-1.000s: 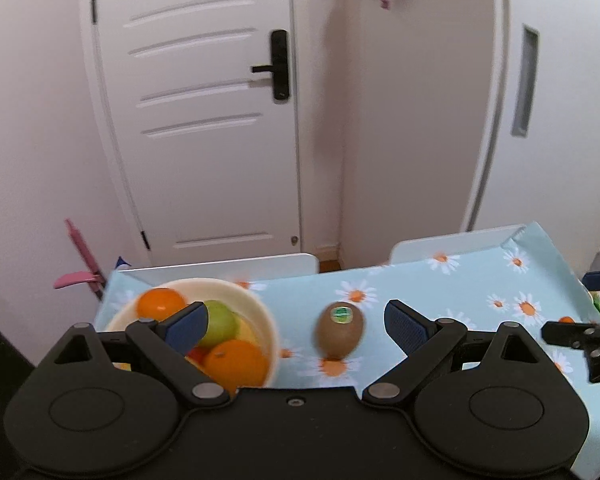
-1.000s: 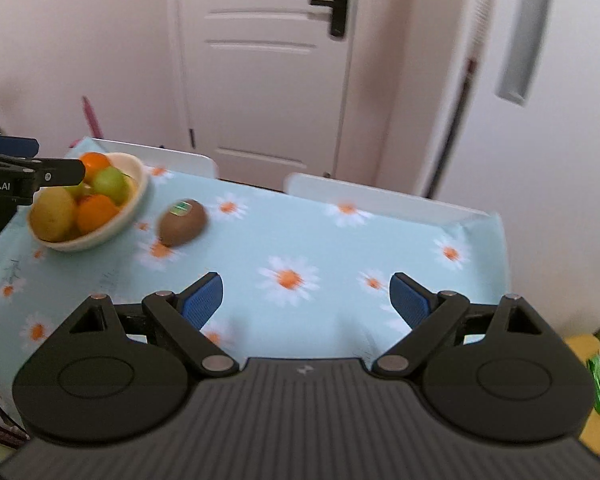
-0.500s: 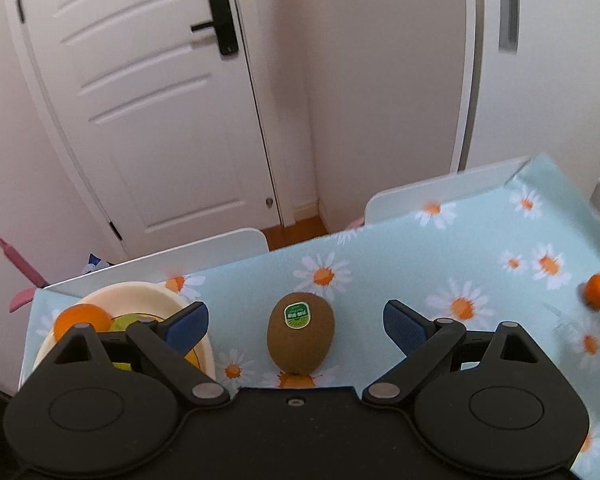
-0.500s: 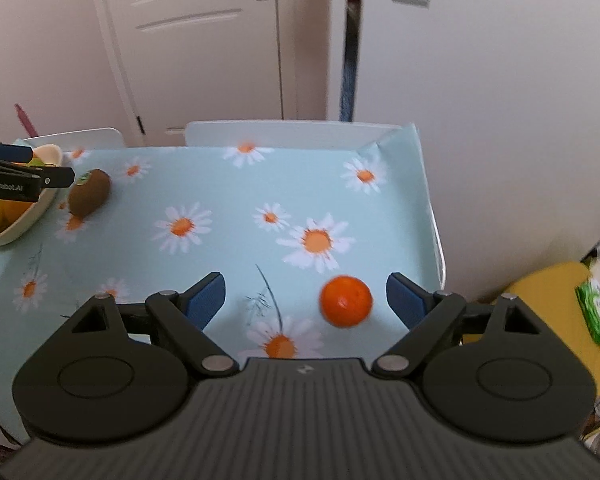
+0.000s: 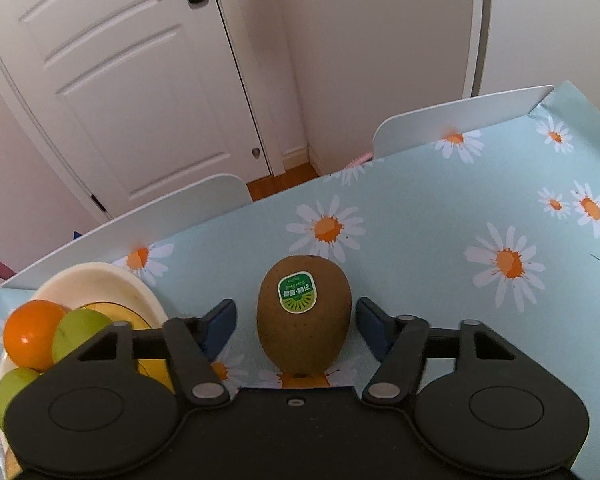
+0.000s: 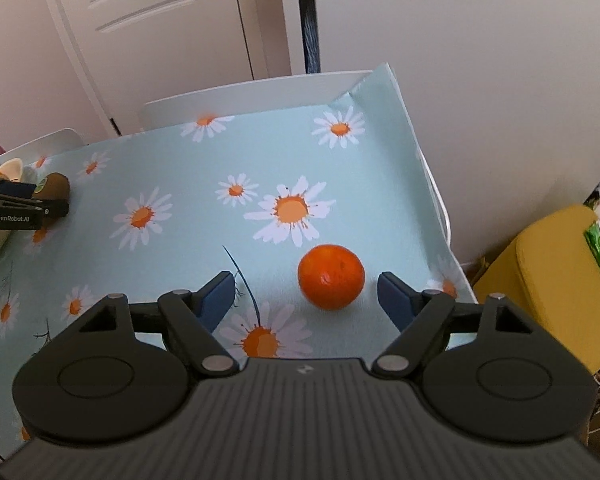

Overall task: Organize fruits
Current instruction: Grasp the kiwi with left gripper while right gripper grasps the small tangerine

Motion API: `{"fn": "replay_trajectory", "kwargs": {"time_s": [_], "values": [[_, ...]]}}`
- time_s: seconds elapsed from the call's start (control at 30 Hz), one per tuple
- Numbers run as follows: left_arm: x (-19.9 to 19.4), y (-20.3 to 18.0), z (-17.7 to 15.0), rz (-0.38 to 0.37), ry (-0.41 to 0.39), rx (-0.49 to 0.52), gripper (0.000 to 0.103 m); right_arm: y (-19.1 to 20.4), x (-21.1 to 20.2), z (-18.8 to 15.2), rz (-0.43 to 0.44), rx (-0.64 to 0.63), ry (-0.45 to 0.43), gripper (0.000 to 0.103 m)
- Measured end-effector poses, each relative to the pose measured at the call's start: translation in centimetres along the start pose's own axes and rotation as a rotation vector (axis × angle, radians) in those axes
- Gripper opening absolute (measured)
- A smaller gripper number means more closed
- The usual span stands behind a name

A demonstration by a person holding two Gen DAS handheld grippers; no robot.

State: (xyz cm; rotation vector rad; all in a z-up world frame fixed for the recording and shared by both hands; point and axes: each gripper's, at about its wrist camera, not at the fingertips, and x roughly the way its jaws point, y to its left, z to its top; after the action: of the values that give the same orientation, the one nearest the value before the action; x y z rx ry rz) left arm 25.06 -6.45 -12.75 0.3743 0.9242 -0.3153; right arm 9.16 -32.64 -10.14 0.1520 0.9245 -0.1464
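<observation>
Left wrist view: left gripper (image 5: 292,320) closing round kiwi (image 5: 303,316), pads not touching; right gripper (image 6: 305,300) closing, tangerine (image 6: 331,276) off-centre; either could roll away.

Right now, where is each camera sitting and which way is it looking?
Left wrist view: sits on the left gripper, looking down along its fingers at the kiwi between the closing jaws, with the fruit bowl beside; only its own gripper shows.
Right wrist view: sits on the right gripper, looking down at the orange between its closing jaws; the left gripper shows at the left edge.
Shared: both see the daisy tablecloth, the kiwi, the bowl and the white door.
</observation>
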Motion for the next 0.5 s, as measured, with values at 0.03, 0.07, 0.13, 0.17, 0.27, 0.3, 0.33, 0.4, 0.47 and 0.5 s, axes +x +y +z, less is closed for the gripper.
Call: {"fn": "replay_trajectory", "kwargs": {"time_s": [0.03, 0.07, 0.13, 0.17, 0.27, 0.3, 0.33, 0.4, 0.47, 0.5], "values": [[0.1, 0.1, 0.0, -0.005, 0.003, -0.007, 0.066, -0.1, 0.2, 0.1, 0.001, 0.004, 0.005, 0.087], [0.2, 0.1, 0.1, -0.01, 0.003, -0.015, 0.065, -0.2, 0.4, 0.1, 0.002, 0.01, 0.01, 0.084], [0.2, 0.3, 0.2, -0.027, 0.004, -0.028, 0.059, -0.2, 0.6, 0.1, -0.001, 0.017, 0.014, 0.082], [0.2, 0.3, 0.2, -0.034, 0.004, -0.031, 0.057, -0.3, 0.7, 0.2, -0.002, 0.018, 0.016, 0.082], [0.2, 0.2, 0.2, -0.039, 0.004, -0.028, 0.053, -0.3, 1.0, 0.3, -0.004, 0.02, 0.018, 0.079], [0.1, 0.2, 0.2, -0.039, 0.003, -0.028, 0.053, -0.4, 1.0, 0.4, -0.005, 0.02, 0.019, 0.077], [0.1, 0.2, 0.1, -0.039, 0.003, -0.03, 0.052, -0.4, 1.0, 0.4, -0.007, 0.021, 0.019, 0.077], [0.0, 0.2, 0.1, -0.04, 0.004, -0.035, 0.052, -0.4, 1.1, 0.5, -0.009, 0.022, 0.019, 0.075], [-0.1, 0.2, 0.0, -0.042, 0.004, -0.039, 0.051, -0.5, 1.3, 0.5, -0.012, 0.024, 0.02, 0.075], [-0.2, 0.2, 0.0, -0.043, 0.004, -0.042, 0.051, -0.6, 1.3, 0.5, -0.014, 0.025, 0.021, 0.074]]}}
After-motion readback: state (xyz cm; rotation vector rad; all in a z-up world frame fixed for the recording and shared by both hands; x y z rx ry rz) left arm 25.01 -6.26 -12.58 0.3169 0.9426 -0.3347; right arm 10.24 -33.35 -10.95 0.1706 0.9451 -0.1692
